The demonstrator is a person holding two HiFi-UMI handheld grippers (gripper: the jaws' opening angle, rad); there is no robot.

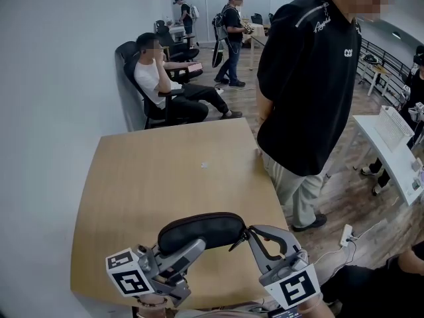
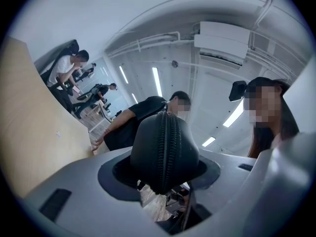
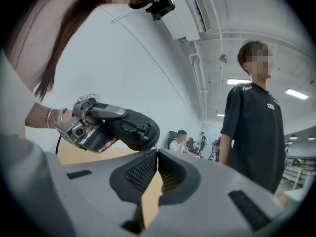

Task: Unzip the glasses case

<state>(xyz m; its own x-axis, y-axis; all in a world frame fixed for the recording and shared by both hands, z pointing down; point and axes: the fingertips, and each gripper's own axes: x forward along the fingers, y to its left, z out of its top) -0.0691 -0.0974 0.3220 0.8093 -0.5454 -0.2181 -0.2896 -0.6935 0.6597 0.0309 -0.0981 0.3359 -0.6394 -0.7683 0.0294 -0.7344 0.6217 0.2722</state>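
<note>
- Glasses case [image 1: 202, 230]: a dark, soft oval pouch held up off the table [image 1: 165, 171], over the table's 6 o'clock edge in the head view; its long axis runs from 9 o'clock to 3 o'clock across that view
- Left gripper [image 1: 189, 249]: its jaws are clamped on the case's 9 o'clock half, coming in from about 7 o'clock and below; in the left gripper view the case fills the gap between the jaws and the zip [image 2: 167, 147] runs straight down the middle of the rounded end, facing the camera and looking fully closed
- Zip pull [image 1: 237, 241]: a small dark tab hanging off the case's 3 o'clock end, slanting towards 7 o'clock
- Right gripper [image 1: 255, 234]: it sits at the case's 3 o'clock end, and so is the nearer one to the pull; its jaws are together at the tips, and in the right gripper view the case end lies just beyond them at about 11 o'clock; whether the tab is actually pinched between them is too small to tell
- Judgement: the case is steadied at one end and the pull lies at the other, so the opening stroke would have to run along the long axis, from 3 o'clock back towards the left gripper at 9 o'clock
</note>
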